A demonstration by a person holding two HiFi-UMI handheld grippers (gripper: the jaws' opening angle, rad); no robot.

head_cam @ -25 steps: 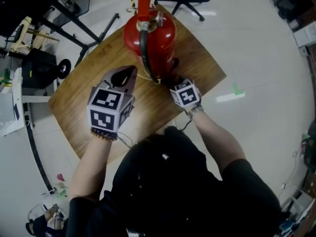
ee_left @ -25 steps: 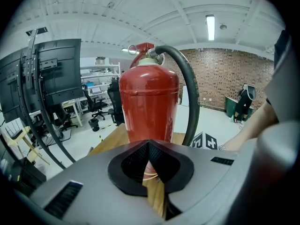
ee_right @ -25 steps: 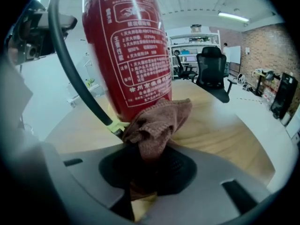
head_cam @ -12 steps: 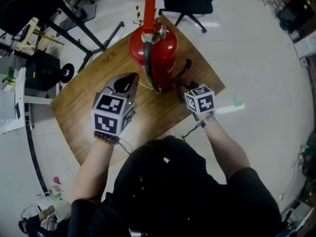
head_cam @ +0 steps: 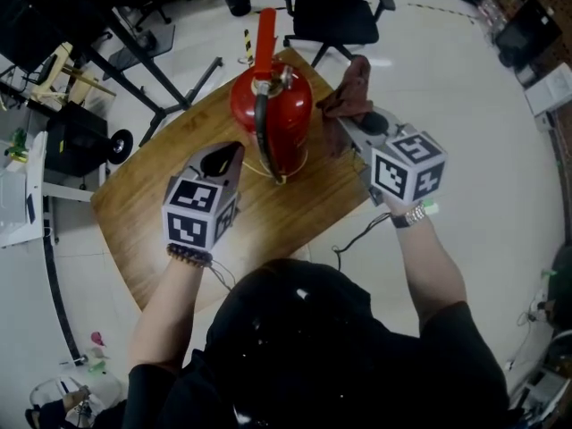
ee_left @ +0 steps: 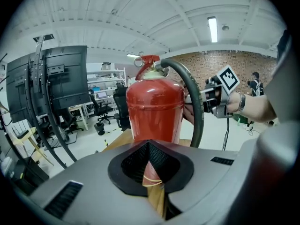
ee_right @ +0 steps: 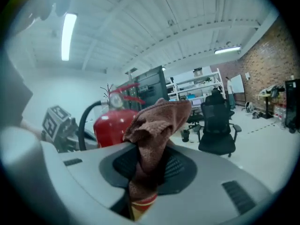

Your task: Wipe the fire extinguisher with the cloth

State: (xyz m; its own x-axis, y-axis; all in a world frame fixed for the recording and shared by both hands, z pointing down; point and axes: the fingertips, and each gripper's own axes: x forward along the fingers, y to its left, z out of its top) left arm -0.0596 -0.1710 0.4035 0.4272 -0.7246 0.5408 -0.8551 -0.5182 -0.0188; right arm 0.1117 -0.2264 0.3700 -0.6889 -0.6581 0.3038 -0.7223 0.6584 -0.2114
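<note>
cloth grasped by right hand-held gripper hides its pads; left hand-held gripper clenched empty.

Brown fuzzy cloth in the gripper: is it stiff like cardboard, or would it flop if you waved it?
Probably floppy: the brown terry cloth bunches and droops over above the right gripper pinching it. Likely light too, since one small pinch holds it up. Its looped surface looks grippy, so it probably won't slip out.
</note>
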